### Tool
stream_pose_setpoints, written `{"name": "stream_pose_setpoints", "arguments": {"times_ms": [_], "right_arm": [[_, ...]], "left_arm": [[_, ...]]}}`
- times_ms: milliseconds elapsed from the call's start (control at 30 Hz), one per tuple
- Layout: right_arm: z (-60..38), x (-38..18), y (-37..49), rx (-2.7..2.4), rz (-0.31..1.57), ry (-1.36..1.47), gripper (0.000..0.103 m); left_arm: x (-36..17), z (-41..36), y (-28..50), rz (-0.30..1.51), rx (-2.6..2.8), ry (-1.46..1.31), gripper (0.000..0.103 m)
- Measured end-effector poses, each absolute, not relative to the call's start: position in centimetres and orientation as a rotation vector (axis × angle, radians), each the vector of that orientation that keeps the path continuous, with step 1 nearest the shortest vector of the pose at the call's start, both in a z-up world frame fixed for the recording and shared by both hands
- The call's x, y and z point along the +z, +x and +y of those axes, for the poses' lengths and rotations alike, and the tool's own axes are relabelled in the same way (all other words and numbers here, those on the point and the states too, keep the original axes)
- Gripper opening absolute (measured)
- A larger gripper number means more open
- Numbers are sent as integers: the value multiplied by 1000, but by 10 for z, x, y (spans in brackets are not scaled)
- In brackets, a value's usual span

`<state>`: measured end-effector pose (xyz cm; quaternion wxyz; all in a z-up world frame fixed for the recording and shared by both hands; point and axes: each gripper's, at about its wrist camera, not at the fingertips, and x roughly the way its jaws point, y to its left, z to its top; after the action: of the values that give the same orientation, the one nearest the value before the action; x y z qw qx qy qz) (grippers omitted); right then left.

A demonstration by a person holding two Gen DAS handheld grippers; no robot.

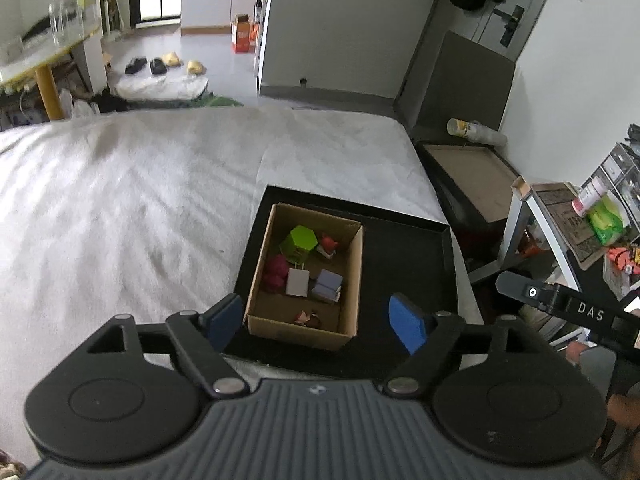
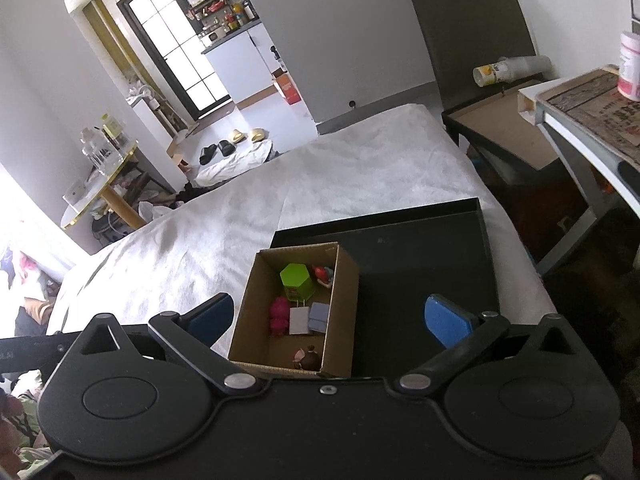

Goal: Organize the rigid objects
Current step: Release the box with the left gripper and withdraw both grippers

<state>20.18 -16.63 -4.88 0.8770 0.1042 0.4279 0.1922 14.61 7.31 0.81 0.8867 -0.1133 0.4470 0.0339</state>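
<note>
An open cardboard box point(image 1: 352, 280) point(image 2: 248, 304) stands on a black tray point(image 1: 408, 264) point(image 2: 424, 256) on a white bed. In the box lie a green hexagonal block point(image 1: 299, 240) point(image 2: 296, 277), a dark red toy point(image 1: 275, 272) point(image 2: 279, 314), a white block point(image 1: 297, 282) point(image 2: 298, 320), a lilac block point(image 1: 330, 283) point(image 2: 319, 315) and small figures point(image 1: 327, 245) point(image 2: 306, 357). My left gripper point(image 1: 316, 322) is open and empty, above the box's near wall. My right gripper point(image 2: 332, 318) is open and empty, its jaws standing either side of the box.
The white bed point(image 1: 140, 184) point(image 2: 320, 176) stretches left and away. A dark bedside cabinet point(image 1: 472, 176) point(image 2: 508, 136) and a shelf with a bottle point(image 1: 590, 196) point(image 2: 630, 68) stand to the right. Part of the right gripper's body point(image 1: 568, 304) shows at the right edge.
</note>
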Motion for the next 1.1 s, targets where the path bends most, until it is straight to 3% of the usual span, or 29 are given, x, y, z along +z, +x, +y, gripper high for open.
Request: {"name": "stream_pose_setpoints", "arguments": {"times_ms": [1100], "right_arm": [[-183, -18, 122, 387, 871, 165, 103]], "left_arm": [[26, 32, 62, 817, 95, -143, 84]]}}
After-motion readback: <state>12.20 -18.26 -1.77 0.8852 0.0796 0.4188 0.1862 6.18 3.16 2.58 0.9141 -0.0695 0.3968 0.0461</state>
